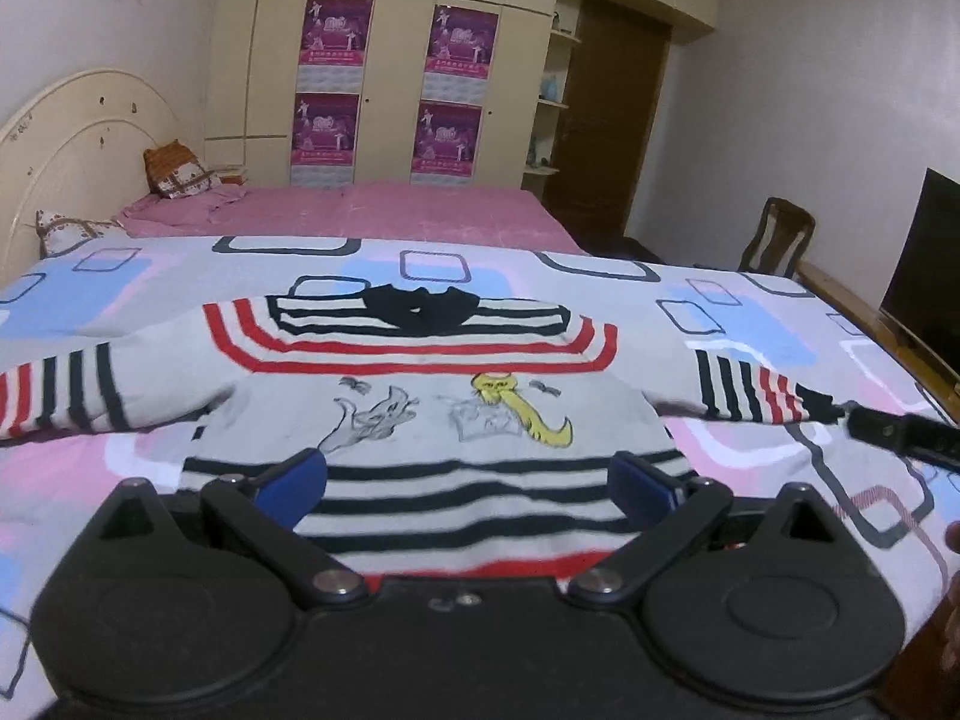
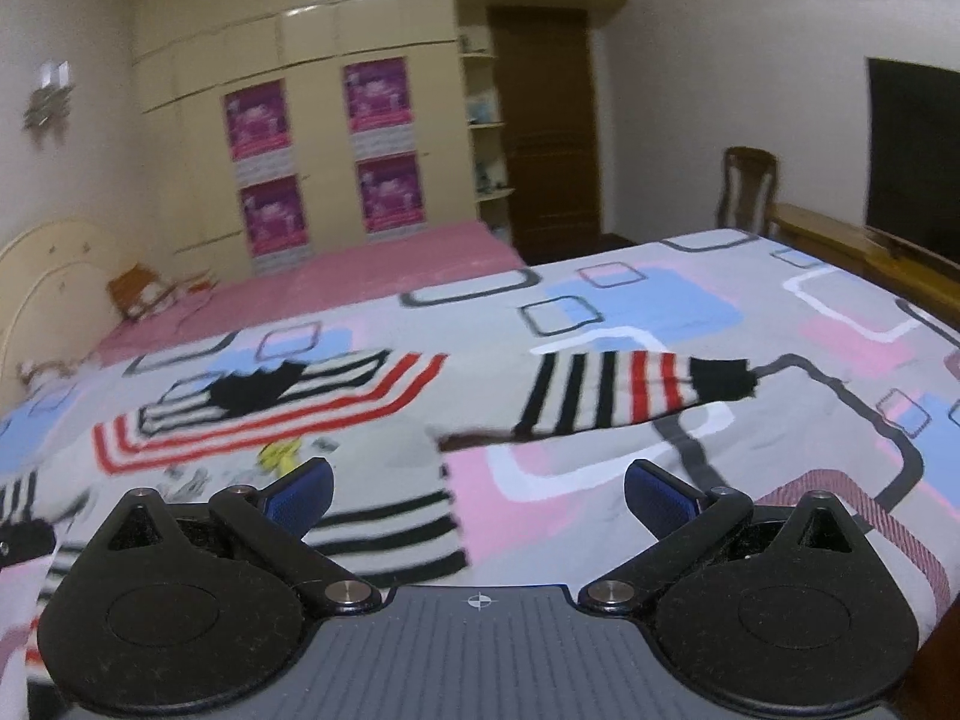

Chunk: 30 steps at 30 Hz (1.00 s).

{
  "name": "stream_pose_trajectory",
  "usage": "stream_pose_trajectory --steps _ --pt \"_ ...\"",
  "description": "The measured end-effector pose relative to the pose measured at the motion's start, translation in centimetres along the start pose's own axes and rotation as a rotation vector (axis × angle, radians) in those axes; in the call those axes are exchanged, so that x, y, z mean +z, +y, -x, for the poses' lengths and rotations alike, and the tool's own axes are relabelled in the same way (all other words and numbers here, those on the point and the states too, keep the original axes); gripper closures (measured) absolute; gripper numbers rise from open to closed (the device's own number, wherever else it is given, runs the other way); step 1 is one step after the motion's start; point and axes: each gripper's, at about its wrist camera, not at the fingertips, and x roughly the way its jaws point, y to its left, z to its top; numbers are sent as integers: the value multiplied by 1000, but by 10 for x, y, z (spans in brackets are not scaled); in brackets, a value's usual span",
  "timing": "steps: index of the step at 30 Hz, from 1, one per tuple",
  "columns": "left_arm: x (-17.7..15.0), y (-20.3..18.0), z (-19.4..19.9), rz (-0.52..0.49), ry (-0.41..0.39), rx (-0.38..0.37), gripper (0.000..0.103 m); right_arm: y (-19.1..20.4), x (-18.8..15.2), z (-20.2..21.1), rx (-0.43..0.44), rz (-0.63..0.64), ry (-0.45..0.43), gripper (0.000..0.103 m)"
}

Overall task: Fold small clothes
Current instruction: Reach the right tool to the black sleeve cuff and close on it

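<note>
Striped knit sweater (image 1: 420, 372) lies flat, front up, on the patterned bedspread (image 1: 750, 312), both sleeves spread out to the sides. Left wrist view: left gripper (image 1: 468, 480) hangs over the hem w/ jaws wide apart, nothing held; a dark part, prob. the other tool, shows by the sleeve cuff (image 1: 816, 405).

Right wrist view (blurry): right gripper (image 2: 478, 495) also released, over the sweater's side edge, cuff ahead.

Judgement: folding not begun yet. Next move needs a pinch on a sleeve or hem, then carry it across the body.

Cream wardrobe (image 1: 384, 66) with purple posters (image 1: 336, 30) – pink bed (image 1: 384, 210), brown door (image 1: 606, 120), pale walls.
</note>
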Motion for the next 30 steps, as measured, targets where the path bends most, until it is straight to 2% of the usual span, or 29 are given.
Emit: stream_pose_trajectory --steps 3,6,9,10,11,12,16,19,24,30 --pt "5 -4 -19 -15 -7 -6 3 -19 11 -14 -48 -37 -14 0" --pt "10 -6 -41 26 0 -30 3 -37 20 -30 -83 -62 -12 0" --pt "14 -10 -65 52 23 -22 8 -53 29 -49 -97 -71 -14 1" --pt "15 -12 -72 58 34 -16 10 -60 32 -59 -98 -75 -12 11" --pt "18 -14 -79 64 41 -8 10 -67 35 -70 -99 -77 -6 32" --pt "22 -17 -86 73 46 0 9 -73 39 -80 -108 -83 7 35" --pt "37 -32 -115 73 56 41 7 -115 50 -124 -117 -147 14 35" --pt "44 -44 -141 66 85 73 7 -153 53 -160 -135 -218 38 68" --pt "49 -65 -179 40 138 118 7 -218 44 -211 -170 -394 106 69" --pt "53 -85 -209 15 176 145 7 -267 30 -237 -187 -520 148 69"
